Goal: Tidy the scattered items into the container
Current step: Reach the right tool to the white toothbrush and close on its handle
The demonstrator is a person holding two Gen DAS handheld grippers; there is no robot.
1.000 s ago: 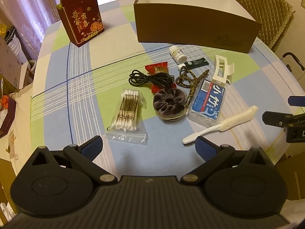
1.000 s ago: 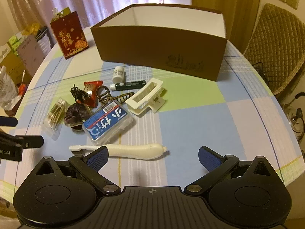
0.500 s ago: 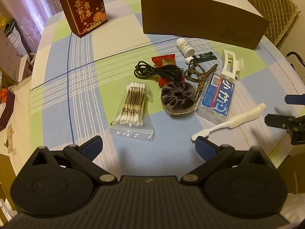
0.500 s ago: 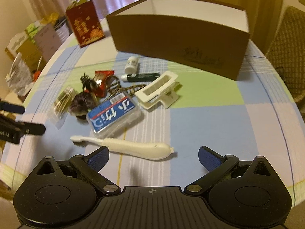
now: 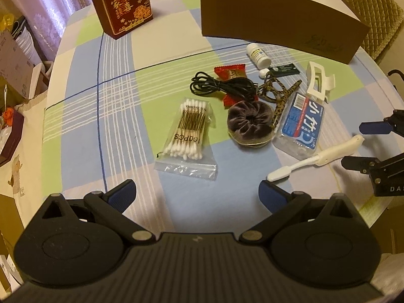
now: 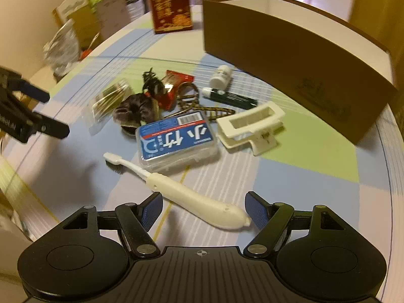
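Note:
A white toothbrush (image 6: 186, 197) lies on the checked tablecloth with its thick handle between the fingers of my open right gripper (image 6: 203, 209), which is not closed on it. The left wrist view shows the same: the toothbrush (image 5: 315, 157) handle end sits between the right gripper (image 5: 363, 145) fingers. My left gripper (image 5: 197, 192) is open and holds nothing, just short of a bag of cotton swabs (image 5: 188, 136). Beyond lie a dark scrunchie (image 5: 250, 122), a blue floss box (image 5: 301, 126), a black cable (image 5: 222, 85) and a white claw clip (image 5: 319, 80). The brown box (image 5: 277, 12) stands behind them.
A small white bottle (image 5: 258, 54), a dark tube (image 5: 284, 70), a red sweet wrapper (image 5: 229, 72) and a leopard hair clip (image 5: 277, 93) lie near the box. A red gift bag (image 5: 123, 2) stands at the back left. The table edge curves close on the right.
My right gripper has moved forward and turned left, so its fingers now straddle the toothbrush handle. My left gripper has edged closer to the pile. Nothing on the table has shifted.

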